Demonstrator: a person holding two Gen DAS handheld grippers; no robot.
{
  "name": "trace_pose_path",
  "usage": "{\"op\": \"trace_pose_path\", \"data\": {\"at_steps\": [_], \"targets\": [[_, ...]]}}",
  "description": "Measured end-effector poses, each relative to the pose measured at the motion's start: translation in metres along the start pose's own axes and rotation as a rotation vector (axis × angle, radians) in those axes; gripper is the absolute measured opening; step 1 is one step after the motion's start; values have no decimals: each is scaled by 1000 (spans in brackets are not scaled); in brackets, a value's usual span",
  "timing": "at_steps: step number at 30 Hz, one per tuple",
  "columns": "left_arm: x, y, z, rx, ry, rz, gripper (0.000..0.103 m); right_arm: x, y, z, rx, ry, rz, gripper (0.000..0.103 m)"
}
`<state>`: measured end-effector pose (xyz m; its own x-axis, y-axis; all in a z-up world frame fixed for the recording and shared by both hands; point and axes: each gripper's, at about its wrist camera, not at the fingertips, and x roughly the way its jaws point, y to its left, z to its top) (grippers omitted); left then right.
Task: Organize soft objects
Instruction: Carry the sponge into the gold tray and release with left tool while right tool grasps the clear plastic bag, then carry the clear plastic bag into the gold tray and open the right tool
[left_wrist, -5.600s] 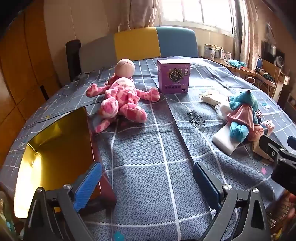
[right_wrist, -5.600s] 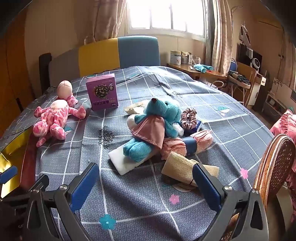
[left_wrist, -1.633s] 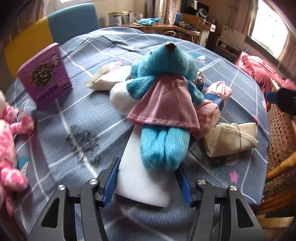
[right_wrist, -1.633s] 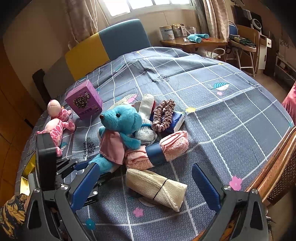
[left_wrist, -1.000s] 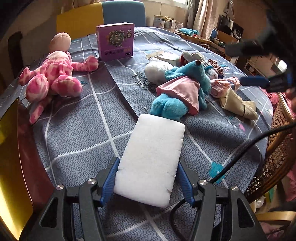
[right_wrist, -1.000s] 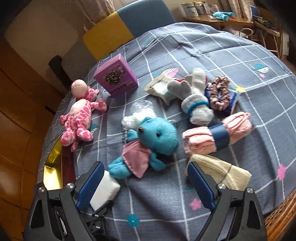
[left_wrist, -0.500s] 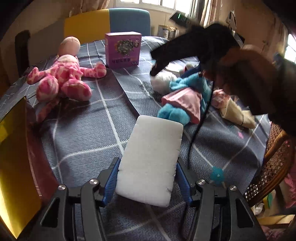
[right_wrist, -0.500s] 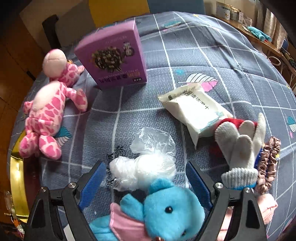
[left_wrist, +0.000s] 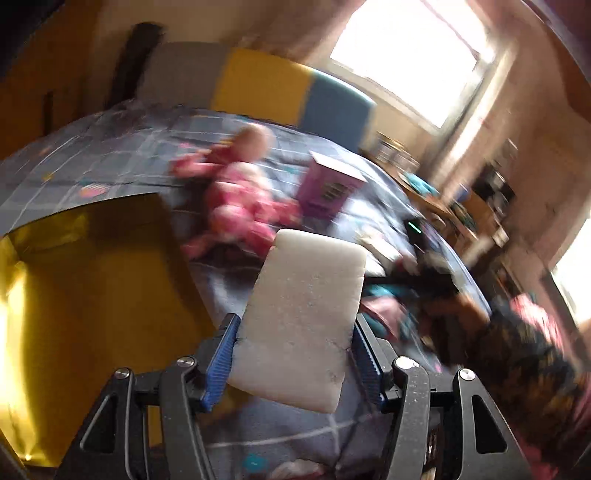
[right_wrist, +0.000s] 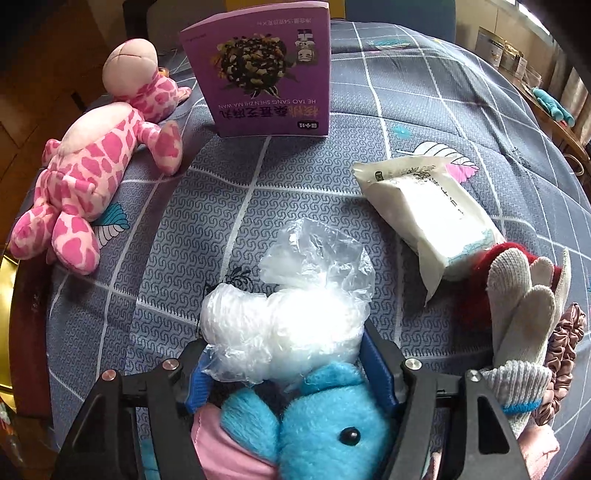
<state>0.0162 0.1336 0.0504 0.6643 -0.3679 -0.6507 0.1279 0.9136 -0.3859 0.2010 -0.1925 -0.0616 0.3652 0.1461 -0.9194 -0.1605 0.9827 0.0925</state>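
The white sponge block is clamped between the blue pads of the left tool, sticking up and forward from it, lifted clear of the blue checked tablecloth and just beside the open gold-lined box at the table's left edge; that view is smeared by motion. Beyond the sponge lie the pink spotted plush doll and the purple carton. The right tool points steeply down with its jaws closing around the clear plastic bag of white stuffing, which sits between the pads on the cloth; whether they already press it cannot be told. The blue plush toy in a pink cape lies right under that tool. To the right sit a white sealed packet, a knit glove and a brown scrunchie.
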Motion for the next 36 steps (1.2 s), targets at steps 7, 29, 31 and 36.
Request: {"op": "trace_pose_path", "data": {"at_steps": [7,29,31,36], "targets": [[25,84,32,-245,40,251,61,-2,-3,-3,-25,-32,16,72],[66,89,36,-212,45,408,79,-9,3,-17,-77,-85,-2,72],[53,77,21,-169,38,411,79,-9,6,-18,-82,-98,-17,72],[22,58,-9,-122,22,419,79,-9,13,-21,-94,-133,-55,71]]}}
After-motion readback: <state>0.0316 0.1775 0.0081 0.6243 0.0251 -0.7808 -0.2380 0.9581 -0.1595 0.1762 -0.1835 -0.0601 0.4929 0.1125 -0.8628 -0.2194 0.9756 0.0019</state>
